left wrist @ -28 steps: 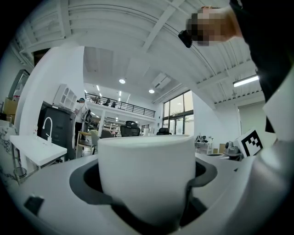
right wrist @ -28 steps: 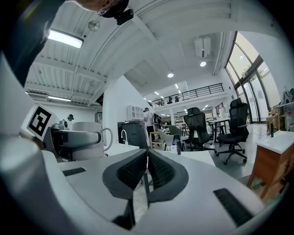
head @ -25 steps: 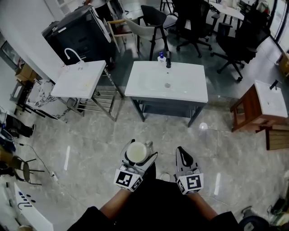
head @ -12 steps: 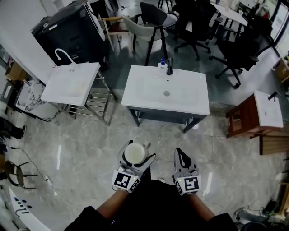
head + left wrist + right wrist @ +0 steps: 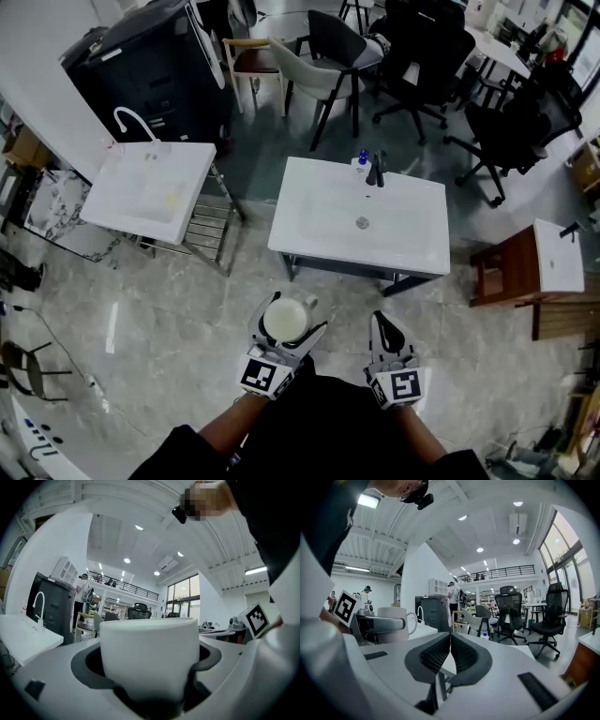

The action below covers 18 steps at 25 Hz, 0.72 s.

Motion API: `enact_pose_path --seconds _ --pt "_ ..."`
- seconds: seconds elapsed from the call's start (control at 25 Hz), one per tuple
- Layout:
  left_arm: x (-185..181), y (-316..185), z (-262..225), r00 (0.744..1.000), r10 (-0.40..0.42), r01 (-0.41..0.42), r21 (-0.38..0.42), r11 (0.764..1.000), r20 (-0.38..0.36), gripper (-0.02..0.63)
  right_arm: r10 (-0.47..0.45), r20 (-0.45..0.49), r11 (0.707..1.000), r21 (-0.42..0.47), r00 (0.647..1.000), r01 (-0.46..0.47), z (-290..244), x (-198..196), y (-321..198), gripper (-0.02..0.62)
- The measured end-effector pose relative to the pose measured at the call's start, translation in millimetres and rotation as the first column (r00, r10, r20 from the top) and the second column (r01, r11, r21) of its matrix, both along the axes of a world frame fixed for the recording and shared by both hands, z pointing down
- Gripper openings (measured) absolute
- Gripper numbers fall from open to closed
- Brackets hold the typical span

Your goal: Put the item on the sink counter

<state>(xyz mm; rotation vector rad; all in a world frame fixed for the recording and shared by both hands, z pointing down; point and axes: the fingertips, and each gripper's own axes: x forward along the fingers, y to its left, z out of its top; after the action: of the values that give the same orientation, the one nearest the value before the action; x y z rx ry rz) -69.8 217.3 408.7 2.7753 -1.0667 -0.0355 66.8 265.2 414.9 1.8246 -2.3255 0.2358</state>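
Observation:
A white mug point(image 5: 286, 318) sits upright between the jaws of my left gripper point(image 5: 287, 323), which is shut on it; in the left gripper view the mug point(image 5: 149, 656) fills the middle. From the right gripper view the mug point(image 5: 394, 622) shows at the left with its handle toward the sinks. My right gripper point(image 5: 387, 332) is shut with nothing in it, its pads point(image 5: 440, 654) pressed together. The white sink counter point(image 5: 309, 234) stands ahead on the floor, with a dark tap point(image 5: 377, 170) and a blue-capped bottle point(image 5: 362, 159) at its far edge.
A second white sink point(image 5: 131, 192) with a curved tap stands to the left by a metal rack point(image 5: 206, 225). A small brown cabinet point(image 5: 502, 272) with a white top is at the right. Office chairs point(image 5: 422, 66) and a dark machine point(image 5: 150, 70) lie beyond.
The view has shifted: the middle sink counter now lies a little farther right and lower in the frame. Both grippers hold the same pose, the mug still in the left one.

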Motion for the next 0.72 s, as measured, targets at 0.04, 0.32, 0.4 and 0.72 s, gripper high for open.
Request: enact_pose_path --seconds 0.04,0.32,0.4,0.72 --pt "-4.2 -10.5 -0.7 1.0 0.004 -0.004 0.005 1.0 -0.001 0.457 -0.005 -0.005 1.0 0.002 1.0 0.005 -0.3 -5.6 -9.3 0.032" --pt "-37.7 -60.5 2.6 1.0 0.018 -0.019 0.049 0.999 0.016 0.457 0.001 -0.028 1.0 0.01 1.0 -0.001 1.1 -37.4 -65.1 0.032" --pt "-46.4 -67.5 7.5 1.0 0.01 -0.011 0.034 0.999 0.007 0.457 0.007 -0.039 1.0 0.005 0.999 -0.007 3.8 -42.9 -75.9 0.032" --pt "-77.0 -104.8 19.5 1.0 -0.026 0.026 0.005 1.0 -0.003 0.457 0.02 -0.06 1.0 -0.01 0.998 -0.021 7.0 -57.5 -104.3 0.032"
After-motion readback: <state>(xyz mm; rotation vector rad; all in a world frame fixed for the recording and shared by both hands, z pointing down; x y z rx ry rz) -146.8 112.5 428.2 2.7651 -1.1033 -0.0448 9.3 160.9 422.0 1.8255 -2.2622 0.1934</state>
